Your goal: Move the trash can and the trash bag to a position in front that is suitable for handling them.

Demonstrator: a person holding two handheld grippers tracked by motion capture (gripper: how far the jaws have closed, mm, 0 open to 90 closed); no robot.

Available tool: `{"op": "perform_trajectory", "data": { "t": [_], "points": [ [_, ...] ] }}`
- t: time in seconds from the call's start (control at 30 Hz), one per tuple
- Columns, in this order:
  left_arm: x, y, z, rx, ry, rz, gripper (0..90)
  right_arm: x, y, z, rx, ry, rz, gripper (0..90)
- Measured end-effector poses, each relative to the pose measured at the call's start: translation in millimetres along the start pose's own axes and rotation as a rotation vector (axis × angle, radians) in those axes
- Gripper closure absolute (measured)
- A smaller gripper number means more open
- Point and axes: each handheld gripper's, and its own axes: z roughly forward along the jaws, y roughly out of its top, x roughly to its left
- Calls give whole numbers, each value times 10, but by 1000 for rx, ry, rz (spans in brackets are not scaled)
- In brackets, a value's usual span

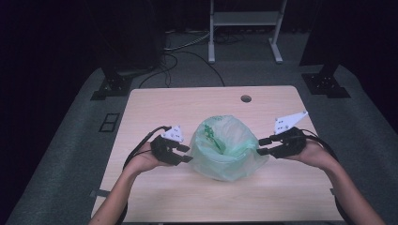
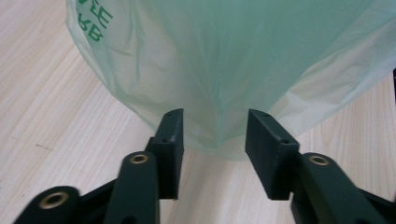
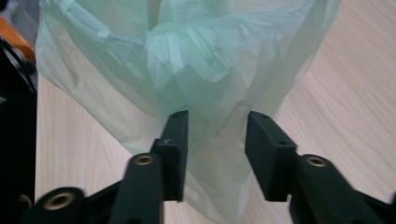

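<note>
film, thin and crinkly: the green bag (image 1: 226,149) stands mid-surface (image 1: 155,108), mouth open. left hand-held gripper (image 1: 184,153) and right hand-held gripper (image 1: 263,145) flank it, jaws half open, nothing pinched. best to catch one fold on each side; the pale wood looks smooth, so the bag may slide.

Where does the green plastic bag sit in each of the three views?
High view: the green plastic bag stands mid-table between the left gripper and the right gripper.
Left gripper view: the bag takes up the upper middle, just beyond the open jaws.
Right gripper view: the bag spreads across the top, with crumpled film reaching between the open jaws.
Shared landmark: the light wood table.
</note>
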Motion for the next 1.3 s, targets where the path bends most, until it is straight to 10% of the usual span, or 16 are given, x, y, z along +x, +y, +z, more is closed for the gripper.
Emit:
{"op": "perform_trajectory", "data": {
  "t": [0.27, 0.4, 0.8, 1.3],
  "points": [
    [-12, -3, -76, 6, 11, -15, 375, 32, 194, -274, -31, 0, 0, 510],
    [-6, 12, -98, -4, 21, -30, 318, 74, 368, -307, -42, 6, -23, 630],
    [-32, 27, -48, -7, 6, -20, 282, 298, 922, 223, 46, 63, -137, 807],
    [-14, 1, -56, -4, -4, -28, 274, 642, 993, 564, 131, 142, -230, 900]
  ]
}}
